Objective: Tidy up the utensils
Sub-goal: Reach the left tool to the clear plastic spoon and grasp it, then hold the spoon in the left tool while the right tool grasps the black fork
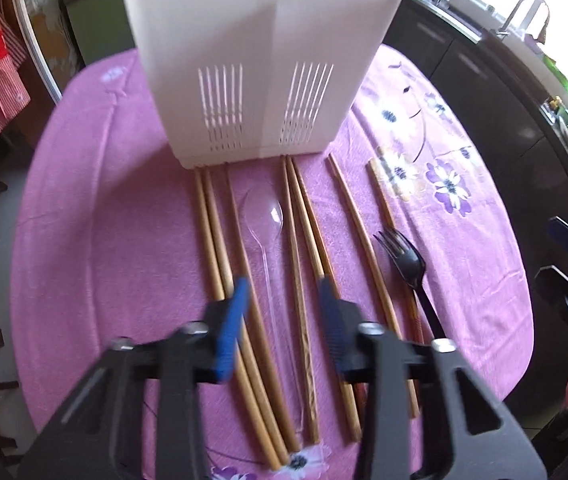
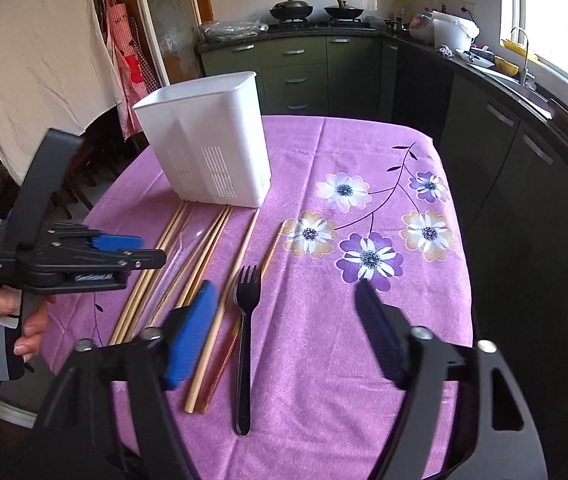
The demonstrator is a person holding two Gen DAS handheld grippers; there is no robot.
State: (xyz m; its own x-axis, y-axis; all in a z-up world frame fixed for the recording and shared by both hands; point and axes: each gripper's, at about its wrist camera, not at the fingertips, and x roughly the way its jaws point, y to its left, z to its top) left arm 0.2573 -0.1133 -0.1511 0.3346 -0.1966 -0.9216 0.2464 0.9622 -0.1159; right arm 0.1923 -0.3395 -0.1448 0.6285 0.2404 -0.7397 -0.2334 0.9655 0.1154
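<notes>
Two sets of blue pads are mine here, and neither grips anything yet. My left gripper [image 1: 284, 292] hangs above the row of utensils with its jaws partly apart — a narrow gap, with the handle of the clear plastic spoon [image 1: 268, 232] and a wooden chopstick running beneath it, nothing pressed between the pads. I judge the gap suits a thin handle, which is likely why I hold it this narrow. My right gripper [image 2: 288, 312] has its jaws wider apart and empty; its left pad hovers over the chopsticks next to the black plastic fork [image 2: 244, 340], while the other pad sits over bare cloth.

The utensils lie side by side on the purple flowered tablecloth [image 2: 324, 360], handles toward me and heads toward the white caddy [image 1: 256, 60] — a layout that lets me come down on each handle from this near end. The chopsticks [image 1: 220, 248] are plain light wood, several of them lying in pairs that touch, one darker with a patterned shaft. The spoon is see-through and hard to pick out against the cloth. The fork is matte black, lying flat at the right end of the row, next to a reddish chopstick.

The caddy stands upright at the far ends of the utensils, slotted low on its front wall, and seems to be divided in two. No utensil shows above its rim, so sorting looks barely begun.
</notes>
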